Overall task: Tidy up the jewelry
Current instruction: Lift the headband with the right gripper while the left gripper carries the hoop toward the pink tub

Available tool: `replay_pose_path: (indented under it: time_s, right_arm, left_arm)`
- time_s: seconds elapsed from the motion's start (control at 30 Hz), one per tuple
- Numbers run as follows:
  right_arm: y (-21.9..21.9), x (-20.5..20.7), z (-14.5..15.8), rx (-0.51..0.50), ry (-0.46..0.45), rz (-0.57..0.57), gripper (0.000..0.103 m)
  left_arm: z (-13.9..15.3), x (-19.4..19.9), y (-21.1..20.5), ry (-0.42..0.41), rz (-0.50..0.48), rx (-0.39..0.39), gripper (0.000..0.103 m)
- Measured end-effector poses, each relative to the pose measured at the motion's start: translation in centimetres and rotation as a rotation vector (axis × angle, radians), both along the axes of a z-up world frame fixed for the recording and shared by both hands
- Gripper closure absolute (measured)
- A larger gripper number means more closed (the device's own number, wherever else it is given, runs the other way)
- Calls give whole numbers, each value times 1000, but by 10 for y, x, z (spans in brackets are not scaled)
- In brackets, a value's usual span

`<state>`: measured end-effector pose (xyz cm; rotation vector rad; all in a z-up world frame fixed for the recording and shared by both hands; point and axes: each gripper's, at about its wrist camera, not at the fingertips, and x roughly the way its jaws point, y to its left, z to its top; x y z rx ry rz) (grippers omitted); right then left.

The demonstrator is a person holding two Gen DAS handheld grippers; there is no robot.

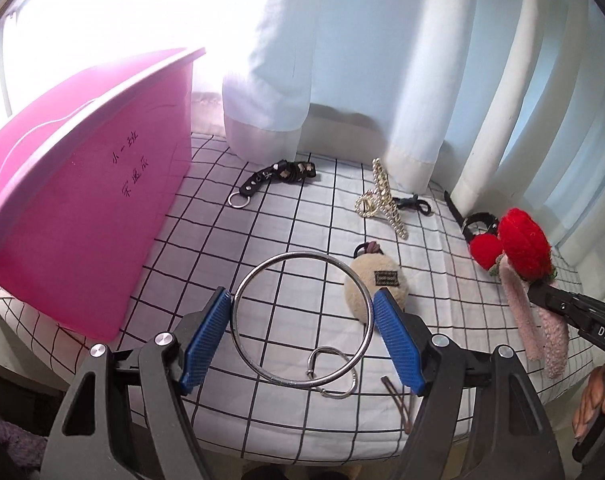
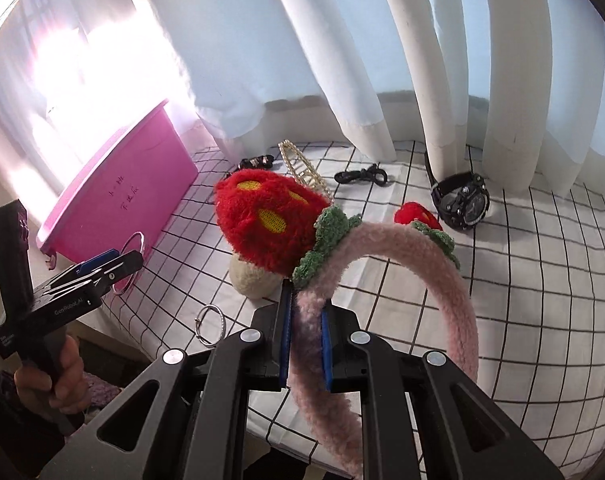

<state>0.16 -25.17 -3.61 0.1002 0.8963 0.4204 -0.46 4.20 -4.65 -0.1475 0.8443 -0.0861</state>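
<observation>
Two pieces lifted at once, both bound for the pink bin.

The large silver bangle (image 1: 302,320) sits across the left tongs (image 1: 302,326), pads pressed on opposite sides of its rim, held clear above the checked bed cover (image 1: 286,208). The right tongs (image 2: 306,344) are closed tight on the band of the pink strawberry headband (image 2: 382,256), probably gripped there because the plush berries are too bulky to pinch. The pink bin (image 1: 86,200) stands at the left; its inside is hidden, so its contents cannot be told. A beige pom hair tie (image 1: 376,286), gold claw clip (image 1: 382,204), thin hoop (image 1: 334,376) and black watch (image 2: 460,204) lie loose on the bed.
</observation>
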Motion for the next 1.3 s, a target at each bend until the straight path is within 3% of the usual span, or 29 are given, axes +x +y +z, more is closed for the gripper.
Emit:
replay_pose_path:
  time_s: [0.4, 0.67, 0.9, 1.1, 1.3]
  right_arm:
    - [41, 15, 72, 71, -162, 236, 91]
    - [112, 28, 116, 152, -255, 350, 91]
    - [213, 48, 143, 178, -318, 417, 91]
    - [309, 67, 146, 153, -341, 480, 91]
    - [382, 103, 137, 104, -285, 527, 91]
  left_arm:
    - [86, -33, 13, -147, 149, -7, 32]
    - [132, -47, 84, -241, 269, 30, 32]
    - [155, -29, 173, -268, 321, 55, 32]
    - [151, 2, 232, -201, 336, 86, 32]
    - [122, 31, 268, -58, 332, 66, 32]
